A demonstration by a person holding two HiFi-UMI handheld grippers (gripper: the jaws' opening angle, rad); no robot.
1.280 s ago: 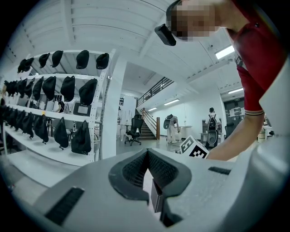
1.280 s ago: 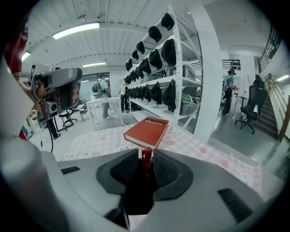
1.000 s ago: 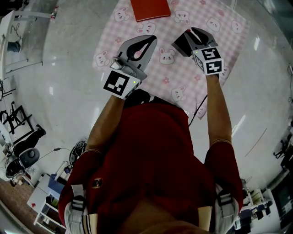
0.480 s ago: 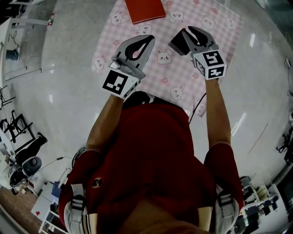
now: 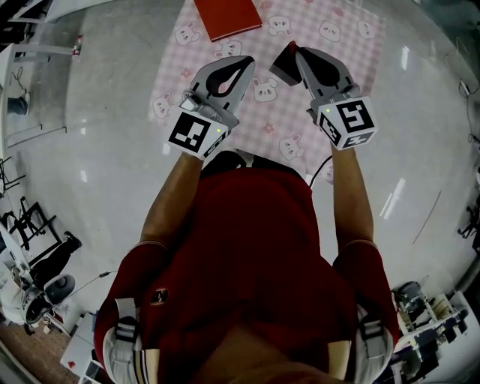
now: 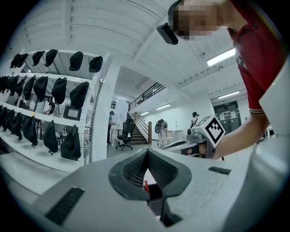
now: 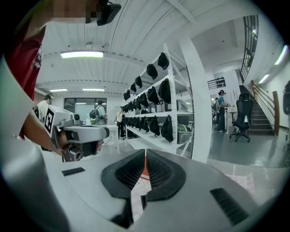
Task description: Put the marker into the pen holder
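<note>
A black pen holder (image 5: 282,66) stands on the pink bunny cloth (image 5: 341,41), right beside the tip of my right gripper (image 5: 294,49). That gripper's jaws are closing and stand almost together, and I see nothing gripped between them. Only a red sliver shows through the slit in the right gripper view. My left gripper (image 5: 246,61) hovers to the left with its tips shut and empty. Past its jaws in the left gripper view lie the black holder (image 6: 155,195) and a thin red stick (image 6: 145,186). I cannot tell if that stick is the marker.
A red notebook (image 5: 225,16) lies at the cloth's far edge, ahead of both grippers. The cloth sits on a glossy white table (image 5: 105,112). Shelves hung with black bags and a staircase fill the room beyond, and the person's red shirt covers the near part of the head view.
The right gripper's jaws have come together from wide open, and that gripper has shifted slightly up and left beside the holder. The left gripper has hardly moved.
</note>
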